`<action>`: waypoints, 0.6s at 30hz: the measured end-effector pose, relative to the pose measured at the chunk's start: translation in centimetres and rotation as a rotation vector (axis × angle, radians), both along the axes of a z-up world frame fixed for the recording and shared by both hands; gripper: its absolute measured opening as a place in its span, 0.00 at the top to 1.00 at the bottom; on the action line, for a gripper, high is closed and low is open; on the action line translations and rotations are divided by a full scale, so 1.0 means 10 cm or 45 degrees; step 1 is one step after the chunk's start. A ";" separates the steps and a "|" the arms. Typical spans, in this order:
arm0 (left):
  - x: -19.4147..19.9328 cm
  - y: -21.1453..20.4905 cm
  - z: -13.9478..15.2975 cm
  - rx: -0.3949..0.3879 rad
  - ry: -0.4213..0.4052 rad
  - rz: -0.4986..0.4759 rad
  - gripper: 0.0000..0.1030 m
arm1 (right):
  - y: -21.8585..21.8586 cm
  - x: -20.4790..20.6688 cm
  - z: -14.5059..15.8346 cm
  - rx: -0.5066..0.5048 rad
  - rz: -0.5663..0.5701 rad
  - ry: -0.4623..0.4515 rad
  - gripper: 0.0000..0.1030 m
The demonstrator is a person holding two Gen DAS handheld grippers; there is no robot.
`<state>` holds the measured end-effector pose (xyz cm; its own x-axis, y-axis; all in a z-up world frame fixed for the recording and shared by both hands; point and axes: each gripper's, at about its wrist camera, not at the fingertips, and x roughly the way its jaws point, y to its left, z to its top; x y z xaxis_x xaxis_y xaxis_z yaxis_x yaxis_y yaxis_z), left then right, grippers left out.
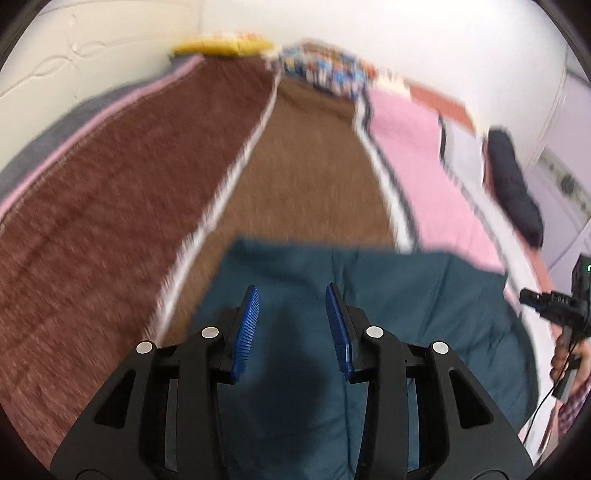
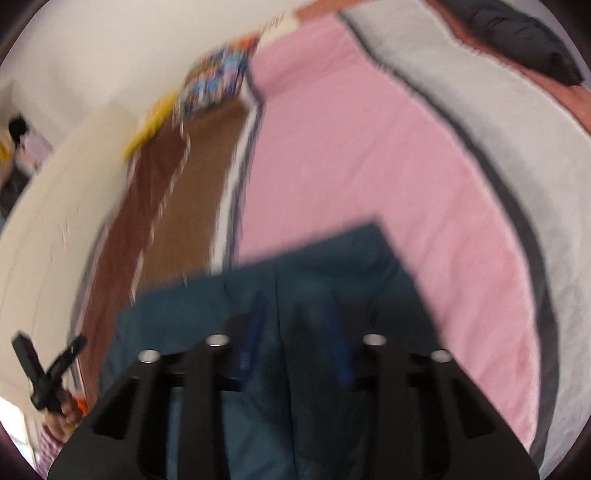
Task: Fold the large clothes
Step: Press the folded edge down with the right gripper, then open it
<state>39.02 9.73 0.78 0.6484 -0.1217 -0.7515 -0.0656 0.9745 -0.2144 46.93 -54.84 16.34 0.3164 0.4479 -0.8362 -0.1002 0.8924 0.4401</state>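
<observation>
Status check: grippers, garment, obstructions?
Left gripper open, empty. Right gripper open, empty. Teal garment flat on striped blanket. Nothing blocking.

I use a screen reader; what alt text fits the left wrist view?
The open left gripper hovers over a dark teal garment lying flat on a bed covered by a striped brown and pink blanket. The view is motion-blurred.

White walls [image 1: 406, 33] — striped brown-and-pink bedspread [image 1: 110, 192] below.
</observation>
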 end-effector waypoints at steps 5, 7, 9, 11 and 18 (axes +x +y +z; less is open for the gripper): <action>0.12 -0.11 -0.36 0.126 0.136 0.020 0.64 | 0.15 -0.01 -0.43 -0.134 0.000 0.121 0.79; 0.18 -0.10 -0.43 0.154 0.150 0.038 0.62 | 0.17 0.04 -0.49 -0.162 -0.017 0.127 0.80; 0.22 -0.10 -0.49 0.165 0.161 0.060 0.62 | 0.21 0.09 -0.55 -0.196 -0.018 0.131 0.80; 0.24 -0.09 -0.52 0.169 0.166 0.077 0.62 | 0.22 0.09 -0.59 -0.202 -0.029 0.140 0.80; -0.10 -0.04 -0.26 0.108 0.108 0.083 0.62 | 0.11 -0.21 -0.25 -0.148 -0.043 0.060 0.80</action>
